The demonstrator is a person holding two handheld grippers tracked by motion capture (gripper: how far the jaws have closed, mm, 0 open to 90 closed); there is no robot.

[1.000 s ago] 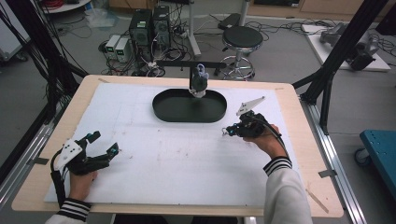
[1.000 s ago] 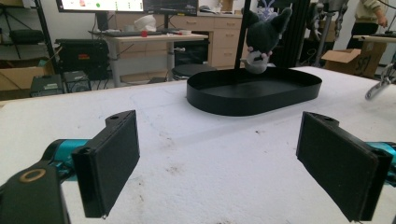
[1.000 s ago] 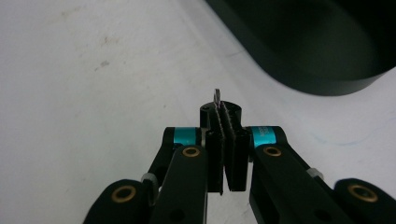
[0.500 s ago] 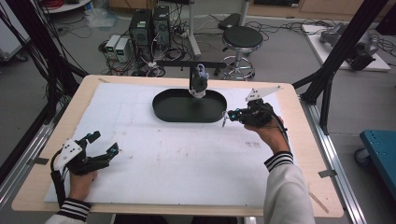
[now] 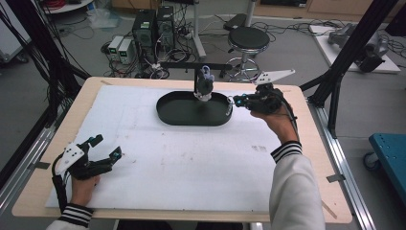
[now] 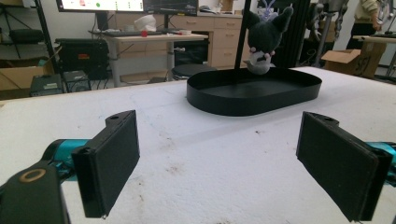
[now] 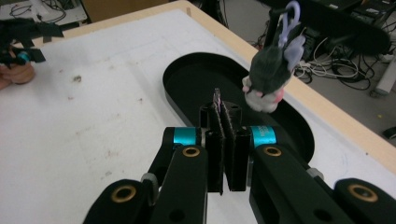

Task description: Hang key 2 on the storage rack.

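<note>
A dark grey plush toy [image 5: 205, 86] [image 6: 261, 42] [image 7: 271, 74] hangs by a loop from a black bar over the far side of a black oval tray [image 5: 172, 115] [image 6: 252, 100] [image 7: 196, 79]. My right gripper [image 5: 231, 102] [image 7: 224, 105] is held at the tray's right end with its jaws pressed together, pointing at the tray, the plush just right of the tips. A thin sliver shows at the tips; I cannot tell what it is. My left gripper [image 5: 107, 146] [image 6: 219, 158] rests on the mat at the near left, open and holding nothing.
A white mat [image 5: 191, 167] covers the wooden table. The black bar stand [image 5: 196, 67] rises behind the tray. A stool [image 5: 249, 38] and computer boxes [image 5: 153, 28] stand on the floor beyond the far edge. Black frame posts flank the table.
My right gripper has risen from the mat and moved toward the far side, to the tray's right end. The left gripper has stayed still.
</note>
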